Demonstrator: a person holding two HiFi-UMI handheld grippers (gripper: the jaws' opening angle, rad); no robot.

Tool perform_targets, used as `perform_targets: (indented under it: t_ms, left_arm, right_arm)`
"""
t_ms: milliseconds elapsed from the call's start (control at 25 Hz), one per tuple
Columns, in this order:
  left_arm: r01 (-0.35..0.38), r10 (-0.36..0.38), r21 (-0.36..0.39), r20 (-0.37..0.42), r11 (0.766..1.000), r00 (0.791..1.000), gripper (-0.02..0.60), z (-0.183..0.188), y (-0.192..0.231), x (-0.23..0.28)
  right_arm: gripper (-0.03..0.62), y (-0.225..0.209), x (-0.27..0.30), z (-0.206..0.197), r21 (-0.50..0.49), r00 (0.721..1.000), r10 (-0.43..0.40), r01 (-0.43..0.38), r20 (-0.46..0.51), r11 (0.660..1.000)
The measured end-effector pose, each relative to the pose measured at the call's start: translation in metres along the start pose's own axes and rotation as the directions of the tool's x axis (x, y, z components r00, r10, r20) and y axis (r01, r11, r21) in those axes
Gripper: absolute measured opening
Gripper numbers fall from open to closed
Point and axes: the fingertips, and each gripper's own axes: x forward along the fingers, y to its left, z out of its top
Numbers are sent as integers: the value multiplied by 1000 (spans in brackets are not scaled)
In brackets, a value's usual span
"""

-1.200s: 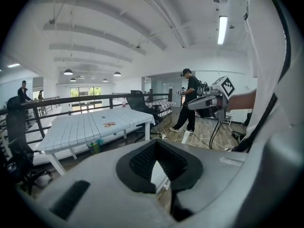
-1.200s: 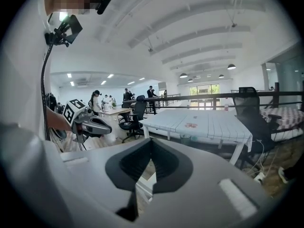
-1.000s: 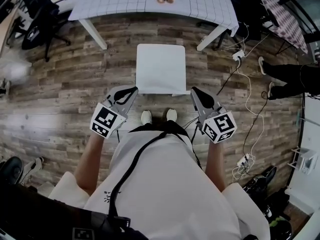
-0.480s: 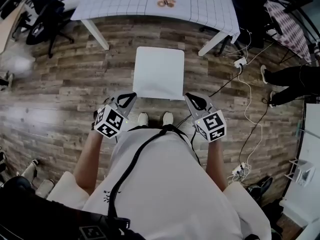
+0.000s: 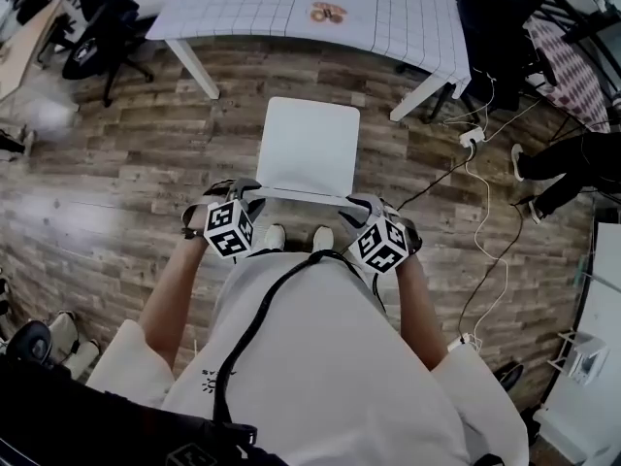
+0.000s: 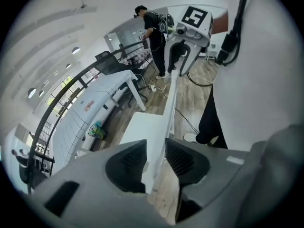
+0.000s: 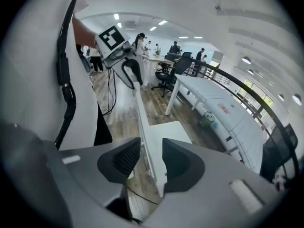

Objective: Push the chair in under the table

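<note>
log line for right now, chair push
left tool: jaws opening, astride chair backrest | right tool: jaws opening, astride backrest | chair: short of table, not pushed in

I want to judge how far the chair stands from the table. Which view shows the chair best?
The head view: the whole white chair seen from above, with the table ahead of it. Both gripper views show only its backrest edge-on and part of the seat.

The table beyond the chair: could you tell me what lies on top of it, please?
A grid-lined cloth covers the table, with a small orange-brown item on it. The surface beneath the cloth and the far edge cannot be seen.
</note>
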Motion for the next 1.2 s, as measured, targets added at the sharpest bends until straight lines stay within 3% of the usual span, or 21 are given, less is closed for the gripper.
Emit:
perform_targets:
  t_ms: [200,480,640,840,960,1200]
  left_arm:
    - [65,-50,122,-122,990,991,164,-10,-9,23]
    - [141,-86,242,-225,960,971,192,-19,-11,48]
    - [179,-107,267,-265,947,958,189,-28,-13,58]
    - [181,-95,303,-278,936,956,115,-28,-11,68]
    - [191,-100,310,-288,931,952,98,-28,-12,73]
    - [201,-121,280,-277,939,953,94,-29,-12,80]
  right_arm:
    - [205,4,19,-11,-146,993,52,-68,-106,987]
    - [209,1,46,-29,-230,971,77,-129,-224,965]
    - [188,4,55,-38,-251,956,98,-170,-277,953]
    - [159,5,63,-44,-265,939,114,-206,-324,942]
    - [106,2,67,-47,-274,935,99,-200,-340,941]
    - [83,-1,68,-49,-221,939,140,-216,-315,951]
